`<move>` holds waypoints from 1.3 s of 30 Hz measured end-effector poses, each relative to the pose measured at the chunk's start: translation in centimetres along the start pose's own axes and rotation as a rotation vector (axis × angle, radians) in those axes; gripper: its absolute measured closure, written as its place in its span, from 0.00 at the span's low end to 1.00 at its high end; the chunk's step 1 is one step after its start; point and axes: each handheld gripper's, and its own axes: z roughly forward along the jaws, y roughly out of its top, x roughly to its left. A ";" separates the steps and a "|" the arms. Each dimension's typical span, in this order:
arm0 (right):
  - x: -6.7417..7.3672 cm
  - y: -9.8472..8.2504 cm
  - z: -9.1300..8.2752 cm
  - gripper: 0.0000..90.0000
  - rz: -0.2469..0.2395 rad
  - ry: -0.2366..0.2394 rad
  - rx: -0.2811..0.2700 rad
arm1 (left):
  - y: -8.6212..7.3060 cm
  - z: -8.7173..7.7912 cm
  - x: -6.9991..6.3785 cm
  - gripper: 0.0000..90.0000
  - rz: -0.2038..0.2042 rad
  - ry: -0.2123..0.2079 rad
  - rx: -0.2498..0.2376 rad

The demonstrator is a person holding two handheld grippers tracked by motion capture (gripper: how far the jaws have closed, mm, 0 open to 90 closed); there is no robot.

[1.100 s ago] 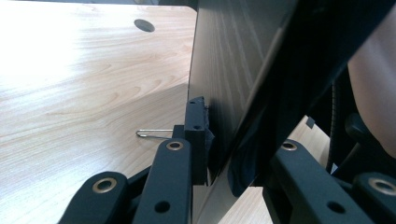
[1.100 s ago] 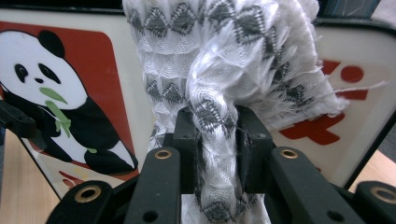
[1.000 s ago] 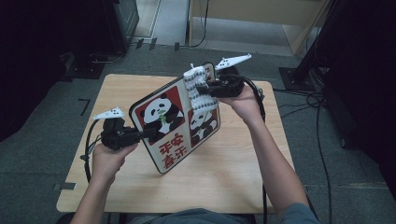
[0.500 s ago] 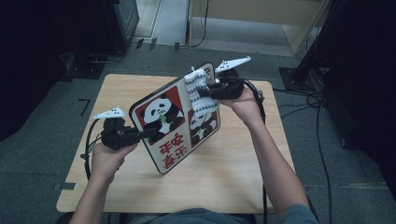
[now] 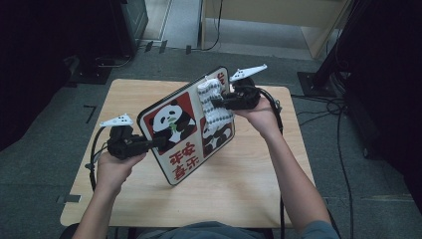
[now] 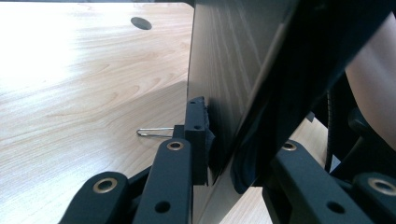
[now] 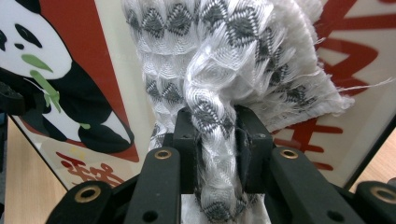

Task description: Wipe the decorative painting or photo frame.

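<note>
Showing glossy on the flat red-and-white panda picture board [image 5: 185, 130], frayed and coarse on the white-grey woven cloth [image 7: 224, 60], matt-grained on the pale wooden table [image 5: 249, 184].

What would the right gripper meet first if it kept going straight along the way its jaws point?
Most likely the panda board. The right gripper is shut on the white cloth, which lies against the board's printed face directly ahead; how much gap remains is hard to judge.

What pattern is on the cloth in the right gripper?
The cloth is white with rows of grey diamond zigzags and frayed edges, clearest in the right gripper view.
</note>
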 end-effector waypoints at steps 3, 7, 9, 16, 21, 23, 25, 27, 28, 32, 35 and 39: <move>0.0 -0.2 0.1 0.82 0.003 -0.002 0.004 | 0.1 0.0 0.0 0.86 -0.002 -0.001 -0.002; 0.0 -0.7 0.1 0.82 0.014 0.007 0.003 | 0.0 0.0 0.0 0.86 0.000 -0.006 0.003; 0.0 -1.0 0.2 0.82 0.008 0.005 0.006 | 0.1 0.0 0.0 0.86 0.002 -0.006 0.005; 0.0 -1.7 0.5 0.82 0.018 0.001 0.022 | 0.2 0.1 0.1 0.86 0.003 -0.008 0.003; 0.0 -2.3 0.7 0.82 0.025 0.003 0.022 | 0.1 0.1 0.2 0.86 0.004 -0.011 0.002; 0.0 -2.6 0.9 0.82 0.029 0.002 0.028 | 0.1 0.1 0.1 0.86 0.005 -0.012 0.003; 0.0 -2.8 1.0 0.82 0.025 -0.002 0.032 | 0.1 0.0 0.1 0.86 0.006 -0.012 0.004; 0.0 -3.0 1.2 0.82 0.031 -0.001 0.041 | 0.1 0.0 0.1 0.86 0.006 -0.014 0.004; 0.0 -3.1 1.2 0.82 0.029 0.000 0.042 | 0.1 0.0 0.1 0.86 0.005 -0.014 0.004; -0.1 -3.6 1.5 0.82 0.037 0.003 0.051 | 0.0 0.0 0.1 0.86 0.003 -0.013 0.004; -0.1 -3.9 1.7 0.82 0.045 0.007 0.057 | 0.0 0.0 0.1 0.86 0.007 -0.014 0.006; 0.0 -4.1 1.8 0.82 0.042 0.008 0.060 | 0.0 0.0 0.1 0.86 0.007 -0.014 0.007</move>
